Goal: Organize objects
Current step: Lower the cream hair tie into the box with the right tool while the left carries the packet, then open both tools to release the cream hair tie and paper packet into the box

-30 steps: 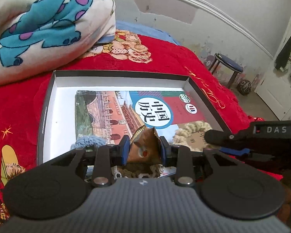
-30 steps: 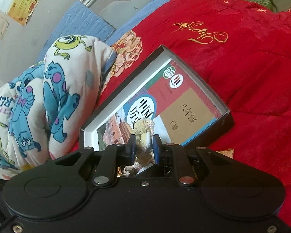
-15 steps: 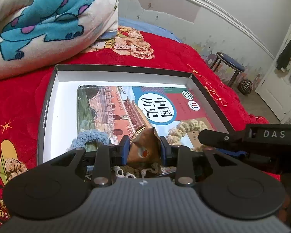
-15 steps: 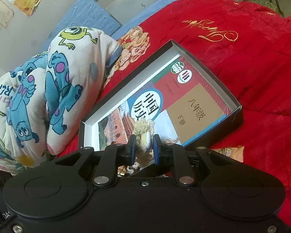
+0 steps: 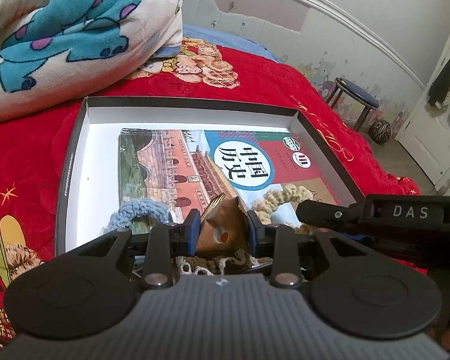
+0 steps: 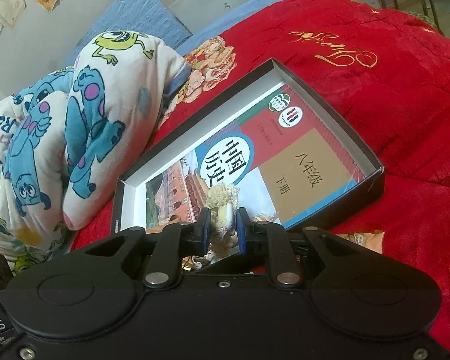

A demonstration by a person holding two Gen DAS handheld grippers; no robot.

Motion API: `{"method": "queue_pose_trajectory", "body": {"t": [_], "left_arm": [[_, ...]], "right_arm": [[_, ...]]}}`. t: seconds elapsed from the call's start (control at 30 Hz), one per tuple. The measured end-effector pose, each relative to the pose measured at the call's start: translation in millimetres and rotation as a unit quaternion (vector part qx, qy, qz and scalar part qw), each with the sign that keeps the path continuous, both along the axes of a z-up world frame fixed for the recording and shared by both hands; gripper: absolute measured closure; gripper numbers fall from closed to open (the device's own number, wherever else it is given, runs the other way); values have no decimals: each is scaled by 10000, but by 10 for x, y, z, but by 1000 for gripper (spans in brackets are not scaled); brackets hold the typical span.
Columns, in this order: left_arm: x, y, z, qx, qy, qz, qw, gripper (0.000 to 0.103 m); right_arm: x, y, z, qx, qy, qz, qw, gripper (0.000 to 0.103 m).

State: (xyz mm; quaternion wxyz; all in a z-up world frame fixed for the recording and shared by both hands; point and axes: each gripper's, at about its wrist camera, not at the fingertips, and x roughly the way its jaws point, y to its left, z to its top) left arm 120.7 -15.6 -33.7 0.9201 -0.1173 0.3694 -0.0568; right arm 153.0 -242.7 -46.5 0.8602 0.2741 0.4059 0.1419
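Observation:
A shallow black box (image 5: 75,150) (image 6: 372,162) with white inner walls lies on the red bedspread and holds a history textbook (image 5: 177,162) (image 6: 303,162). My left gripper (image 5: 224,230) is shut on a brown snack packet (image 5: 222,228) over the box's near edge. A blue crocheted hair tie (image 5: 141,213) lies on the book to its left. My right gripper (image 6: 222,228) is shut on a cream crocheted hair tie (image 6: 222,201) (image 5: 282,198) above the book. In the left wrist view the right gripper's finger (image 5: 324,213) comes in from the right.
A rolled cartoon-print blanket (image 5: 66,30) (image 6: 60,138) lies beside the box's far left. Another snack packet (image 6: 366,237) rests on the bedspread in front of the box. A blue stool (image 5: 357,96) and a door (image 5: 435,126) stand beyond the bed.
Both grips stay as they were. The right wrist view has rolled a little, so the box sits less steeply tilted and more of its near right corner shows.

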Motion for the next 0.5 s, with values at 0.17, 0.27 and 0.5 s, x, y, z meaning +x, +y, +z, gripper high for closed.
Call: {"method": "queue_pose_trajectory", "body": {"t": [0.17, 0.27, 0.5], "left_arm": [[-12, -3, -8, 39, -27, -27, 10000, 64], [-12, -8, -13, 38, -36, -57, 10000, 60], [-14, -51, -16, 88, -49, -130, 9999, 51]], "right_arm": [[-7, 46, 11, -13, -16, 79, 10000, 85], [-10, 72, 7, -70, -17, 95, 9999, 85], [14, 57, -24, -108, 61, 43, 9999, 85]]}}
